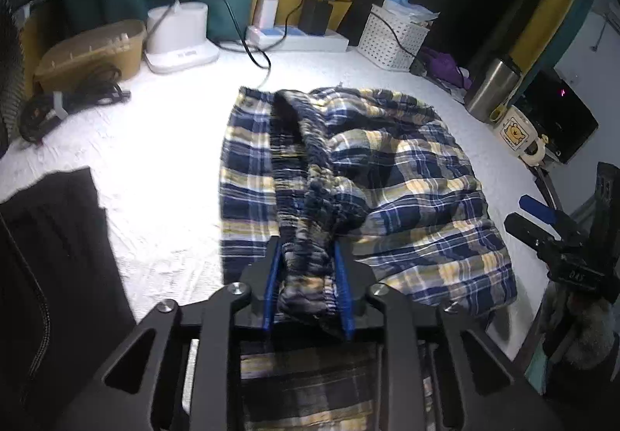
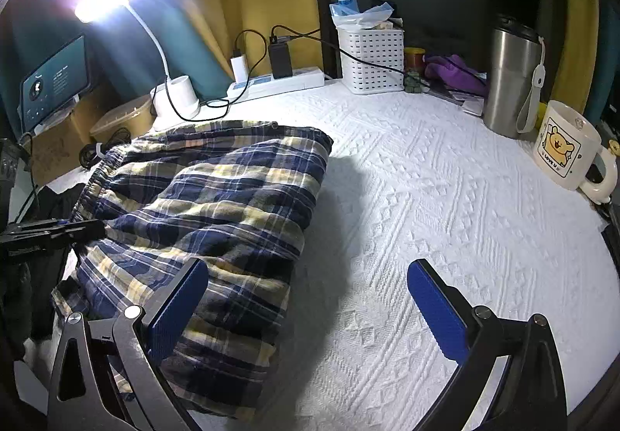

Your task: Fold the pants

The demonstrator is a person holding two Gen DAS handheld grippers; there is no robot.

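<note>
The plaid pants [image 1: 387,175] lie partly folded on the white textured desk [image 2: 445,198], with the gathered elastic waistband [image 1: 310,237] pinched between the blue pads of the left tongs [image 1: 308,268]; the right tongs [image 2: 306,299] are spread wide and hold nothing, hanging just beside the near edge of the cloth. It is judged that the bunched waistband could slip from the pinch if it is pulled hard, since only a thick, uneven wad is caught, and the fold already laid could be dragged askew. A wide sweep toward the back of the desk could snag the black cables [image 1: 255,51] by the power strip [image 1: 298,38], and a swing to the right could knock the bear mug [image 2: 569,148] or the steel tumbler [image 2: 511,78]. As for containers, the white perforated basket [image 2: 372,59] is seen to hold blue and clear plastic packets; what the mug, the closed tumbler and the lidded tan tub [image 1: 93,51] contain cannot be told.
</note>
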